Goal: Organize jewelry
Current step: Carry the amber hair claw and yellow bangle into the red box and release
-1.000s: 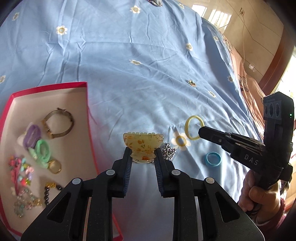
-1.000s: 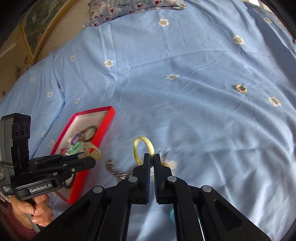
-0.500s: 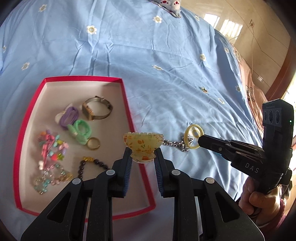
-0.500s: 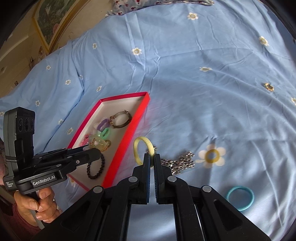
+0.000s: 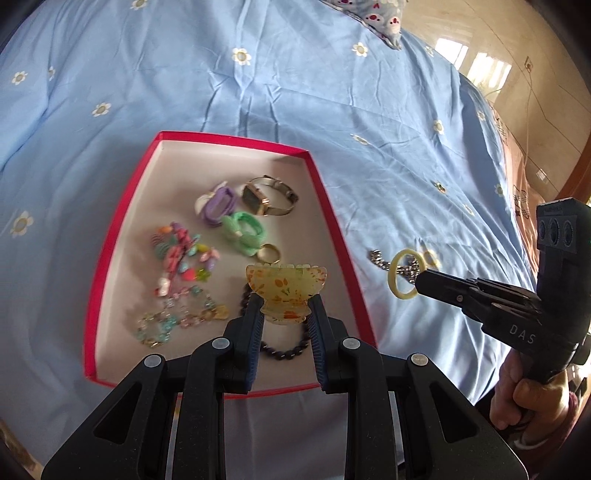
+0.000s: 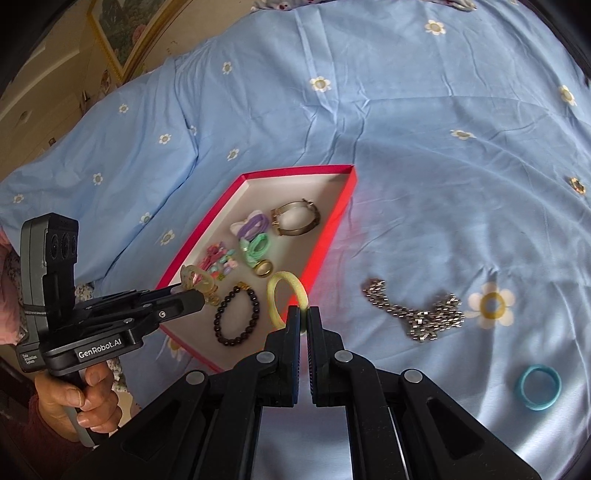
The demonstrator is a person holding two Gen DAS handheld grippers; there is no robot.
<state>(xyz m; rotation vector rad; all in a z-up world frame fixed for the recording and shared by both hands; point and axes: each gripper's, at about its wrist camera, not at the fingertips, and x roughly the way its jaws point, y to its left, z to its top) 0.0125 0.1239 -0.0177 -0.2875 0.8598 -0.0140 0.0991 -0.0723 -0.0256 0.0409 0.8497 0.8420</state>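
My left gripper (image 5: 286, 306) is shut on an amber flowered hair claw (image 5: 286, 290), held above the near right part of the red-rimmed tray (image 5: 325, 206). My right gripper (image 6: 303, 314) is shut on a yellow hair ring (image 6: 286, 299), hanging over the tray's near right edge (image 6: 332, 229). The tray holds a watch (image 5: 267, 195), purple (image 5: 218, 203) and green (image 5: 245, 229) hair ties, a gold ring (image 5: 269, 253), coloured clips (image 5: 181, 254), a clear bead bracelet (image 5: 177, 321) and a black bead bracelet (image 6: 236, 314).
On the blue flowered bedsheet (image 6: 443, 166) to the right of the tray lie a silver chain (image 6: 417, 310) and a blue ring (image 6: 539, 386). A pillow (image 5: 376, 14) lies at the far edge. A hand (image 6: 79, 406) grips each gripper handle.
Both grippers have moved left toward the tray. The claw went from above the sheet to above the tray, and the yellow ring went from over the chain to the tray's edge.
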